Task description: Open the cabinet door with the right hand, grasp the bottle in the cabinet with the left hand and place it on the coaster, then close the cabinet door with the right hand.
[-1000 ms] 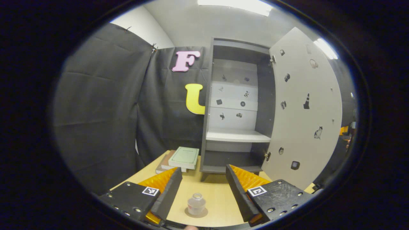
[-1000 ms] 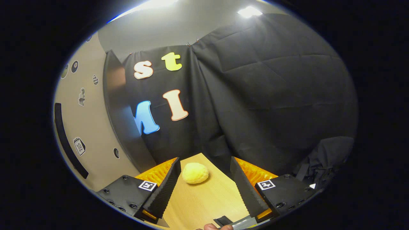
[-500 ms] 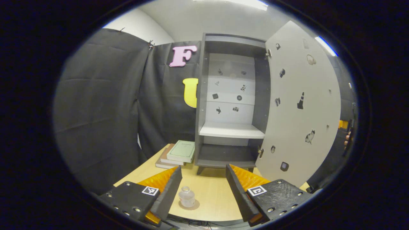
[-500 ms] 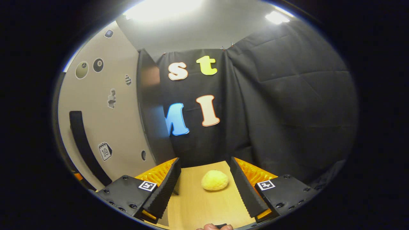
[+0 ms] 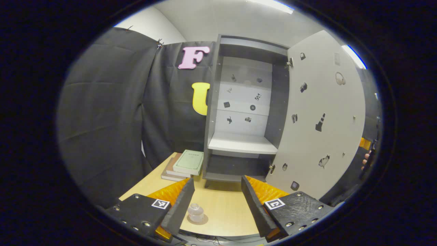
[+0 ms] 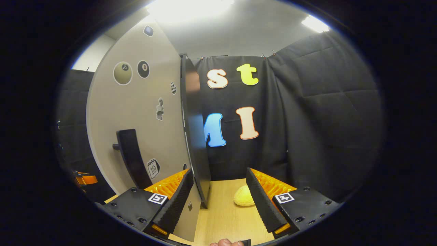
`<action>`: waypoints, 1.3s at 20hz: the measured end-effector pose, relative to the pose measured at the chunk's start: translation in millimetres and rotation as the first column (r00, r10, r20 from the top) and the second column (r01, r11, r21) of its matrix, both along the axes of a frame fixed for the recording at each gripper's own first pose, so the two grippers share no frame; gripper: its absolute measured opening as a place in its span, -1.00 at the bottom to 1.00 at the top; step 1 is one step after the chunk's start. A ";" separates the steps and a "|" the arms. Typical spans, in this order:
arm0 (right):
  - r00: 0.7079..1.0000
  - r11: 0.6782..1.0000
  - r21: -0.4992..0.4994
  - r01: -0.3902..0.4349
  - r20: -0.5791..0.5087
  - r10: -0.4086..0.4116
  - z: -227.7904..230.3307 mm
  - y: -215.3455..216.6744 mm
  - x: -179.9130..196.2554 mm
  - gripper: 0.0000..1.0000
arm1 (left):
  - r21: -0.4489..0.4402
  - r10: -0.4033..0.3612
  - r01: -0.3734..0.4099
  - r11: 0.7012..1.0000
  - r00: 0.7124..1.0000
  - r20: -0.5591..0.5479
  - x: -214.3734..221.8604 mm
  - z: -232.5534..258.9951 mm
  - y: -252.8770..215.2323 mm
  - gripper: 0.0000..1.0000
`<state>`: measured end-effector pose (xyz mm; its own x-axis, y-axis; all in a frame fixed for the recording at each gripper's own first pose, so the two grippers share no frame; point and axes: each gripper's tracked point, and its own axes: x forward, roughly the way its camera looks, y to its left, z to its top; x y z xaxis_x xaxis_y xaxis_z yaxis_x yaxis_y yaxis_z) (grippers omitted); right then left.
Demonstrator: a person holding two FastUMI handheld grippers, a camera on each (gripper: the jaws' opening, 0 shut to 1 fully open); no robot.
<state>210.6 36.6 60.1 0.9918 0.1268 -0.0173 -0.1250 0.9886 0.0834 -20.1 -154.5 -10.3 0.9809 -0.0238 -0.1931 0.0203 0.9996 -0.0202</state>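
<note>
Bottle point(image 5: 196, 212) seen upright on coaster point(image 5: 199, 220), neck up, lower centre of left gripper view, no label readable. Left tongs point(image 5: 215, 196) spread, empty. Cabinet door point(image 5: 321, 116) open at right. Right tongs point(image 6: 218, 198) spread, empty, door edge between them.
</note>
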 end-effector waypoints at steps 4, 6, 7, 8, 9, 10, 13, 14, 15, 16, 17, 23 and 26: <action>1.000 1.000 0.014 0.021 -0.008 -0.020 8.3 19.7 -10.4 0.95 | 0.010 -0.008 0.008 1.000 1.000 0.012 13.8 3.3 32.3 0.66; 0.998 0.998 -0.012 0.068 -0.014 -0.068 11.8 17.7 -14.4 0.82 | 0.006 -0.019 0.019 1.000 1.000 -0.002 19.2 -3.3 46.8 0.66; 0.996 0.997 -0.013 0.081 -0.040 -0.082 9.1 21.1 -16.0 0.92 | 0.004 -0.022 0.023 1.000 1.000 -0.009 23.2 -6.8 52.9 0.70; 0.996 0.997 -0.019 0.075 -0.036 -0.076 12.2 26.1 -18.0 0.80 | 0.001 -0.026 0.026 1.000 1.000 -0.015 24.4 -8.4 59.7 0.66; 0.997 0.996 -0.039 0.077 -0.029 -0.078 17.5 30.5 -15.9 0.93 | -0.005 -0.031 0.031 1.000 0.999 -0.016 25.6 -9.5 65.1 0.66; 0.996 0.995 -0.057 0.087 -0.028 -0.088 18.7 32.7 -18.2 0.93 | -0.009 -0.034 0.034 0.999 0.999 -0.017 27.6 -10.1 70.0 0.70; 0.994 0.991 -0.085 0.108 -0.022 -0.110 19.8 50.1 -23.9 0.80 | -0.009 -0.035 0.035 0.999 0.999 -0.012 31.4 -10.4 90.6 0.70; 0.994 0.991 -0.082 0.106 -0.019 -0.108 19.7 57.6 -25.1 0.94 | -0.008 -0.036 0.036 0.999 0.999 -0.011 32.8 -10.7 96.3 0.71; 0.995 0.992 -0.078 0.098 -0.021 -0.100 19.5 68.0 -24.5 0.94 | -0.009 -0.038 0.038 0.999 0.999 -0.008 34.5 -11.6 101.0 0.71; 0.996 0.993 -0.075 0.086 -0.016 -0.087 20.0 72.6 -30.5 0.93 | -0.012 -0.042 0.042 0.999 0.999 -0.009 35.0 -12.4 105.9 0.70; 0.997 0.994 -0.073 0.078 -0.016 -0.080 19.3 79.6 -30.9 0.93 | -0.015 -0.046 0.046 0.999 0.999 -0.007 35.2 -13.3 110.6 0.70; 0.996 0.995 -0.051 0.084 -0.002 -0.084 19.2 115.2 -37.0 0.94 | -0.026 -0.056 0.056 0.998 0.998 -0.008 36.3 -23.2 140.7 0.70; 0.997 0.997 -0.017 0.078 -0.001 -0.078 16.6 131.4 -35.7 0.94 | -0.013 -0.060 0.060 0.998 0.998 -0.010 38.9 -29.6 158.3 0.66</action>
